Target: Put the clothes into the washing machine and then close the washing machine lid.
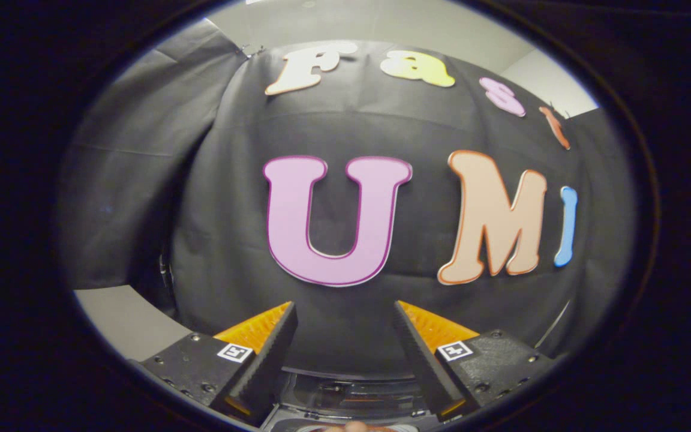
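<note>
Gripper (344,312): held up and level, facing the booth wall; fingers spread apart with nothing between them
Fingers (270,354): dark ribbed pads on the inner faces, orange backs, a square marker on each black base
Jaws: released, gap wide and bare
Washer (351,390): a dark glossy piece with a curved edge sits low between the finger bases; this looks like the machine's top or lid, but too little shows to say which, or whether it stands open
Clothes: cannot place them from here; the camera looks at the wall, above whatever lies below
Wall (213,240): black cloth, hanging in folds, straight ahead and well beyond the fingertips
Floor (123,318): pale strip below the cloth, off to one side of the fingers
Fingertip (357,426): a small rounded bit at the very bottom, likely the person's own; hard to be sure
Step in hand: probably the start, gripper not yet tipped down toward the load
How clothes should handle: judged from the task alone, soft, light and limp; they will sag and trail, and a loose end may catch on the rim
Where to grip: pinch a bunched fold near the middle of the heap, not a single edge, so the ribbed pads bite on thick cloth
Lid: likely stiff and smooth; push on its front edge instead of pinching
</note>
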{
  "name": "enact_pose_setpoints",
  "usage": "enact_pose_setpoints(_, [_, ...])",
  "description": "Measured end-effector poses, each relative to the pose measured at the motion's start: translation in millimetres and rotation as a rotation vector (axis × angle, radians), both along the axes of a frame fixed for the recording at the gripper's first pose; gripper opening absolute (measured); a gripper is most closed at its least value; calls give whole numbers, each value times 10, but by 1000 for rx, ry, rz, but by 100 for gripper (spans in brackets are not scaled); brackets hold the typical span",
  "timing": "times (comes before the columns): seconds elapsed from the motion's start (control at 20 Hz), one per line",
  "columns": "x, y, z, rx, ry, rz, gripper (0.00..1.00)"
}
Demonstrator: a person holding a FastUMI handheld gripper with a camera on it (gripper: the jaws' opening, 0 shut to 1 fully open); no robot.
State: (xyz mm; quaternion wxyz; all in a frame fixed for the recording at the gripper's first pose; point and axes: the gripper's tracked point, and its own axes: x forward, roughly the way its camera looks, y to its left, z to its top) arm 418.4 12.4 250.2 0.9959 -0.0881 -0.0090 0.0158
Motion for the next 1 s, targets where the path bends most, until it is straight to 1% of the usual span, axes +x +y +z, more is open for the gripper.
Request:
enact_pose_setpoints(0.2, [425,-190,-203,-16,75,-19,96])
enact_pose_setpoints(0.3, [490,-225,-382,3,117,-13,97])
enact_pose_setpoints(0.4, [673,-297,-441,12,130,-4,97])
enact_pose_setpoints(0.5, [764,-320,-536,19,151,13,96])
enact_pose_setpoints(0.6, [863,-451,-679,30,189,-11,97])
enact_pose_setpoints(0.65, [893,-497,-780,50,208,-12,96])
enact_pose_setpoints(0.7, [943,-565,-866,80,224,-31,97])
enact_pose_setpoints(0.75, [976,-583,-938,119,230,-24,97])
enact_pose_setpoints(0.85, [1027,-610,-1170,175,270,-35,97])
enact_pose_setpoints(0.9, [1039,-598,-1326,175,305,-38,97])
enact_pose_setpoints(0.95, [1034,-641,-1521,160,361,-71,98])
enact_pose_setpoints(1.0, [866,-587,-1589,90,384,-71,98])
